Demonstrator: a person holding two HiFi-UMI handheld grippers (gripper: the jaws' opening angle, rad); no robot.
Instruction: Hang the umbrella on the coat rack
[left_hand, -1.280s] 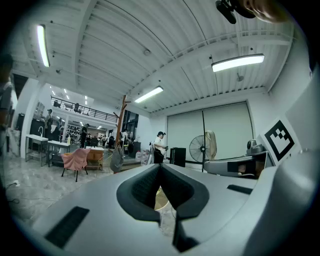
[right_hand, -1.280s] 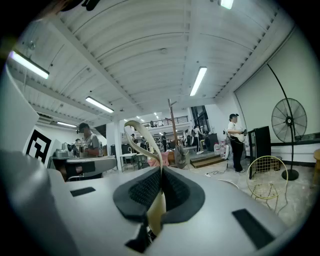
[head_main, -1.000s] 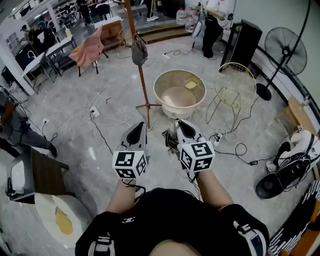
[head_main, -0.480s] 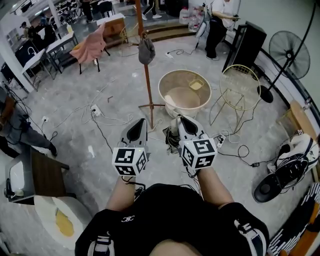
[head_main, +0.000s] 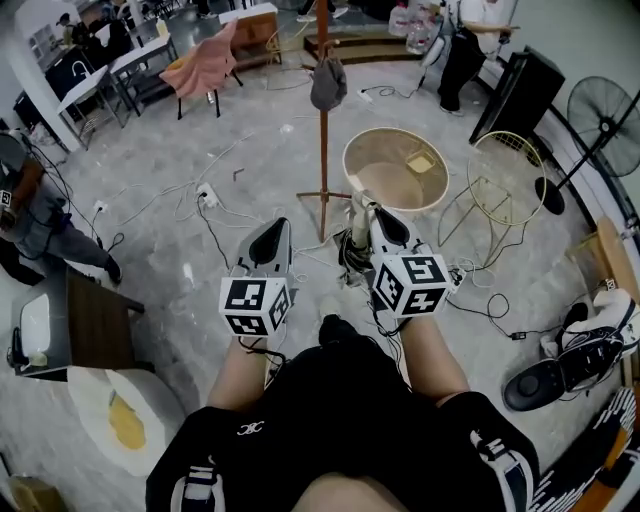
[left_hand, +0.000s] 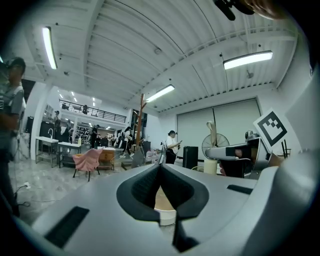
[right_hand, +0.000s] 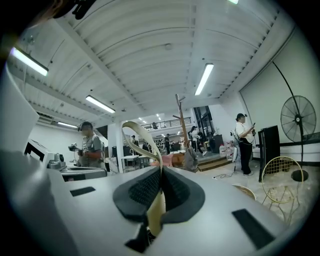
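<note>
One big grey floor (head_main: 150, 230), cables all over, w/ the coat rack (head_main: 323, 130) standing ahead of the person, well apart from both tools; a grey bag (head_main: 328, 84) already hangs on it. Round tub (head_main: 395, 170) sits just beside its feet.

Next down: the umbrella (head_main: 350, 268), folded, a dark bundle dangling under the R gripper (head_main: 378, 215). That gripper's jaws are closed on the umbrella's cream loop (right_hand: 152, 150), which curls up & over above the tips. Strap or hook handle, can't tell.

L gripper (head_main: 274, 232) has its jaws together w/ nothing btwn them, carried alongside.

Handling, my read: a light, floppy load that will swing as it's carried. The loop looks thin & bendy, maybe slick. Best grip is low on the loop, so the curled top is free to drop over a peg.
</note>
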